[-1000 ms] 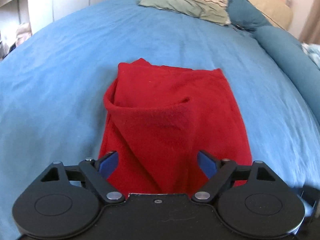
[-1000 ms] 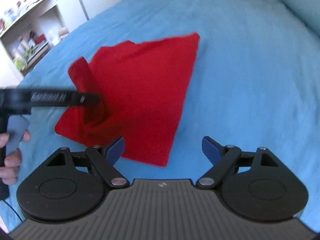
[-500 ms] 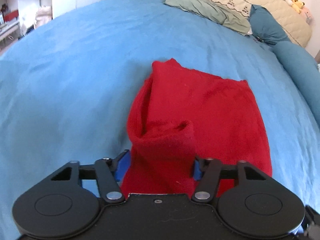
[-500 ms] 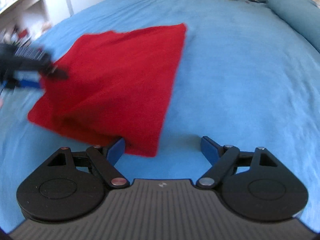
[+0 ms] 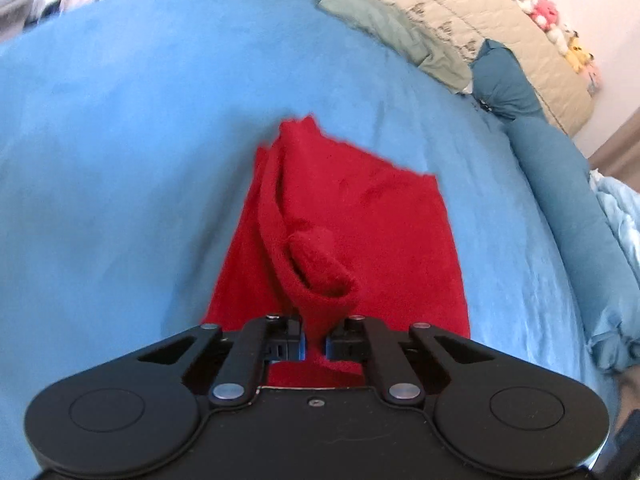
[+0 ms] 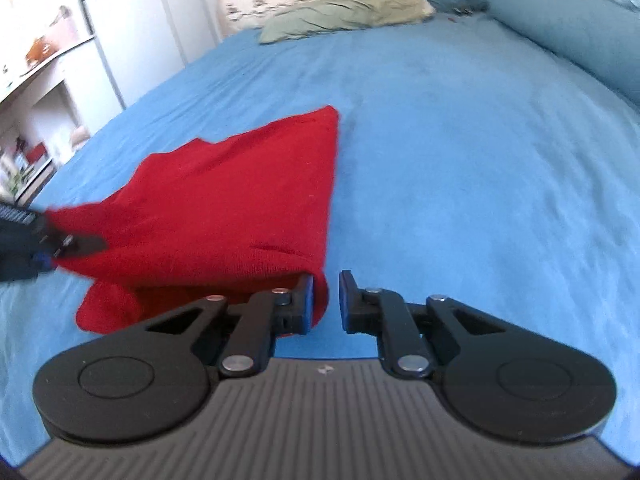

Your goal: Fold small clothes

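A red knitted garment (image 5: pixel 360 220) lies on the blue bedsheet (image 5: pixel 120 160). My left gripper (image 5: pixel 316 340) is shut on its near left corner, and the pinched cloth rises in a fold. In the right wrist view the garment (image 6: pixel 240 200) stretches to the left. My right gripper (image 6: pixel 325 300) is nearly closed around its near right corner, with a small gap between the cloth and the right finger (image 6: pixel 352 300). The left gripper (image 6: pixel 44 244) shows at the left edge, holding the other corner.
A green pillow (image 5: pixel 392 32) and a beige patterned quilt (image 5: pixel 500 20) lie at the head of the bed. A blue bolster (image 5: pixel 560 200) runs along the right side. White shelves and cabinets (image 6: pixel 60 80) stand to the left of the bed.
My left gripper has closed on the garment's corner and lifted it. My right gripper has narrowed from wide open onto the near right corner. The garment is pulled taut between them.
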Demonstrator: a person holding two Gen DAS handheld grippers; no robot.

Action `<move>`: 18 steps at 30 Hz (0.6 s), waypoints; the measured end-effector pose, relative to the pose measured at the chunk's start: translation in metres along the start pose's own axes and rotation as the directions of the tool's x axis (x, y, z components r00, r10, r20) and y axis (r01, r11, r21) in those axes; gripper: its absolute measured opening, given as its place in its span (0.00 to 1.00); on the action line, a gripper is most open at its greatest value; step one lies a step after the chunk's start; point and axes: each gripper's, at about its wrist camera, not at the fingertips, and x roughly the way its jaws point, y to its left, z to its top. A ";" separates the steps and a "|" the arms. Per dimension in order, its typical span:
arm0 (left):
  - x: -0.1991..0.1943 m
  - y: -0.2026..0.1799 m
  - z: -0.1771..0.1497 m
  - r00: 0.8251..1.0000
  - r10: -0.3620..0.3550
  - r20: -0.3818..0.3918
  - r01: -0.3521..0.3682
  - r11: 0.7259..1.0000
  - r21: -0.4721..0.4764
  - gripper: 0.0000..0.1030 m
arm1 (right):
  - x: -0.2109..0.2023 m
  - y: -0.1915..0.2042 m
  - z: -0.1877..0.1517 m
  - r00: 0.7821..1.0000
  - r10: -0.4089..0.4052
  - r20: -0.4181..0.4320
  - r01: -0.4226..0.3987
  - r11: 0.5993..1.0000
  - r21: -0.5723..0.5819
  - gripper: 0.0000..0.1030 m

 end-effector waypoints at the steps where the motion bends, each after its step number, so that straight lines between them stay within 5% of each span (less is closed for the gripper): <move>1: 0.007 0.007 -0.006 0.999 0.028 -0.022 -0.028 1.000 -0.008 0.18 | 0.001 -0.005 -0.003 1.000 -0.006 -0.020 0.006 1.000 0.021 0.27; 2: 0.015 0.016 -0.013 0.997 0.060 -0.038 -0.061 0.998 -0.017 0.22 | 0.005 -0.011 -0.009 0.999 -0.010 -0.048 0.012 0.999 0.038 0.28; 5: 0.017 0.047 -0.020 0.999 -0.033 -0.007 0.032 0.990 -0.138 0.22 | 0.002 -0.009 -0.019 0.998 -0.003 -0.066 -0.001 0.998 -0.056 0.30; 7: 0.007 0.054 -0.019 0.999 -0.033 0.023 0.036 0.985 -0.166 0.24 | 0.000 -0.006 -0.019 0.997 0.007 -0.078 -0.015 0.994 -0.107 0.33; 9: -0.003 0.053 -0.019 0.998 0.026 0.054 -0.018 0.991 -0.135 0.34 | -0.001 -0.010 -0.018 0.996 0.032 -0.089 -0.042 0.992 -0.121 0.41; 11: -0.008 0.049 -0.020 0.989 0.134 0.056 -0.130 0.989 -0.068 0.65 | -0.001 -0.015 -0.017 0.993 0.050 -0.105 -0.062 0.991 -0.119 0.47; 12: -0.008 0.047 -0.020 0.981 0.189 0.053 -0.189 0.982 -0.013 0.67 | 0.000 -0.018 -0.015 0.991 0.057 -0.118 -0.071 0.991 -0.114 0.49; 18: -0.033 0.029 -0.008 0.965 0.241 0.103 -0.253 0.959 0.128 0.65 | -0.025 -0.023 0.015 0.989 0.071 -0.131 -0.087 0.989 -0.122 0.90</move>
